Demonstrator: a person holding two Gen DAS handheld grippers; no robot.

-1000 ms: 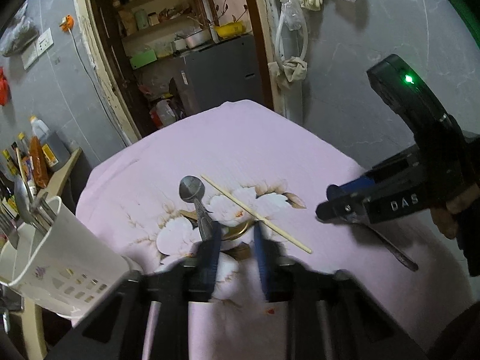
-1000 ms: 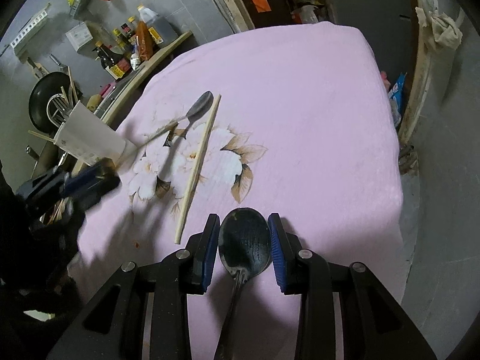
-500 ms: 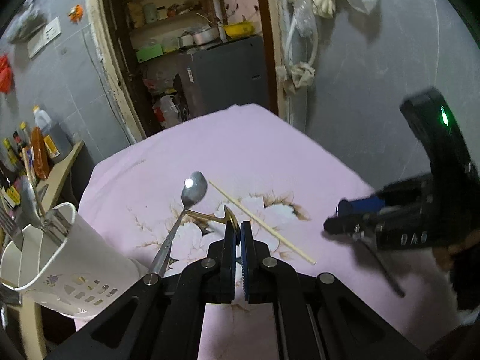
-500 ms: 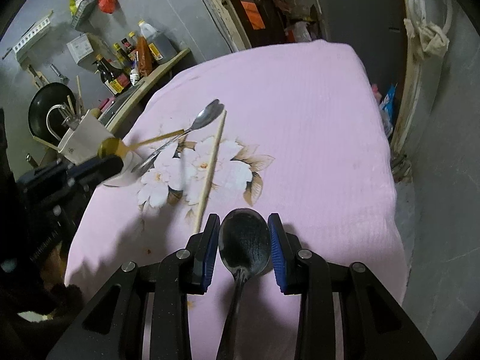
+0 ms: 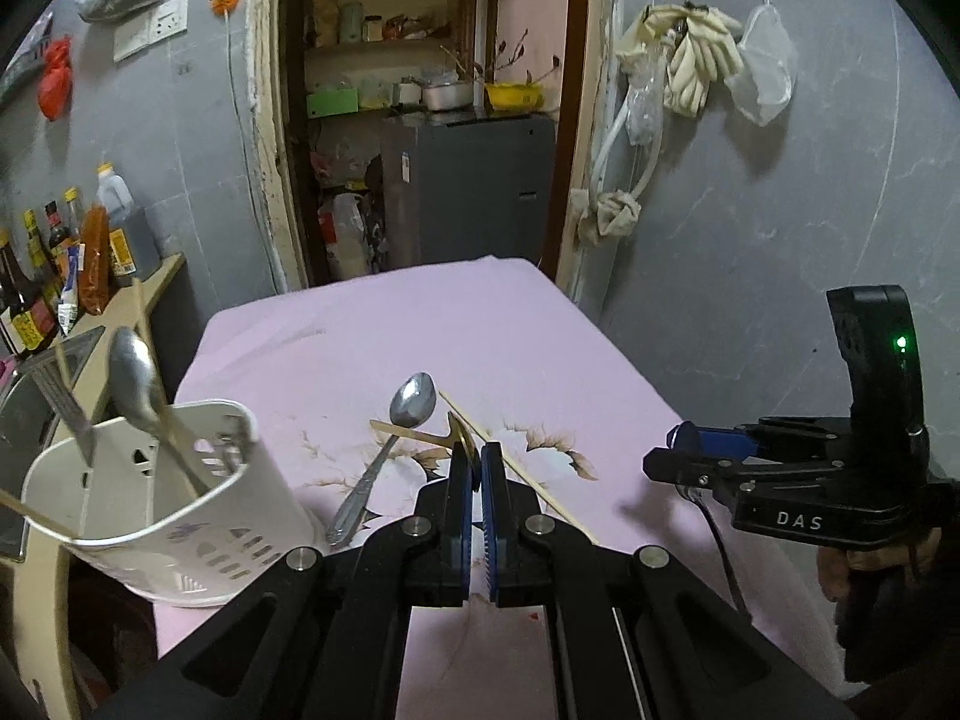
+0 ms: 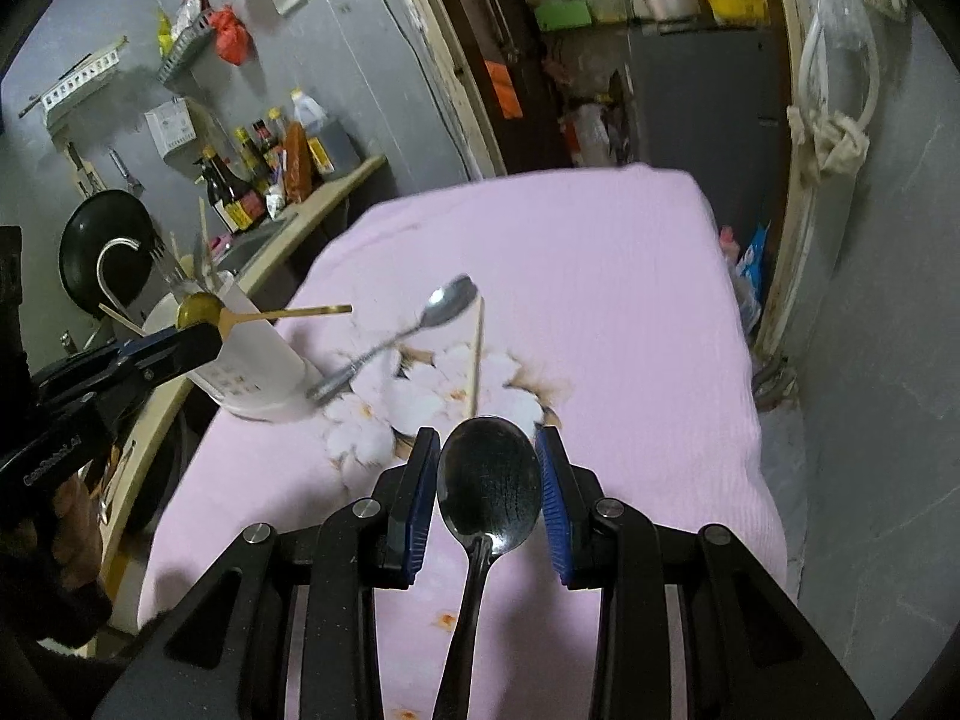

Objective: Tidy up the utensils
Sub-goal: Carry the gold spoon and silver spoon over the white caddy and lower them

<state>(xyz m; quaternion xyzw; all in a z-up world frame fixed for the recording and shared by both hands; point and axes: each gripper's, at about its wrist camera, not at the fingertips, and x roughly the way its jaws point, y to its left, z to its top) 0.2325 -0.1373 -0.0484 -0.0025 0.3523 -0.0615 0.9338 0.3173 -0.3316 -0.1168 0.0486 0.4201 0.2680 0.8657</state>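
A gold spoon [image 6: 264,313] sits clamped by its bowl between my left pads, handle sticking out level at centre left of the right wrist view, clear of the cloth. A dark spoon [image 6: 487,480] stands between my right pads at lower centre, bowl forward and facing up, handle running back under me. A silver spoon [image 5: 393,441] lies on the pink flowered cloth at mid-frame, bowl away, handle slanting down-left. Just right of it a pale wooden chopstick [image 5: 528,477] lies diagonally. At lower left stands a white perforated holder [image 5: 162,504], upright, with a spoon, a fork and sticks leaning in it
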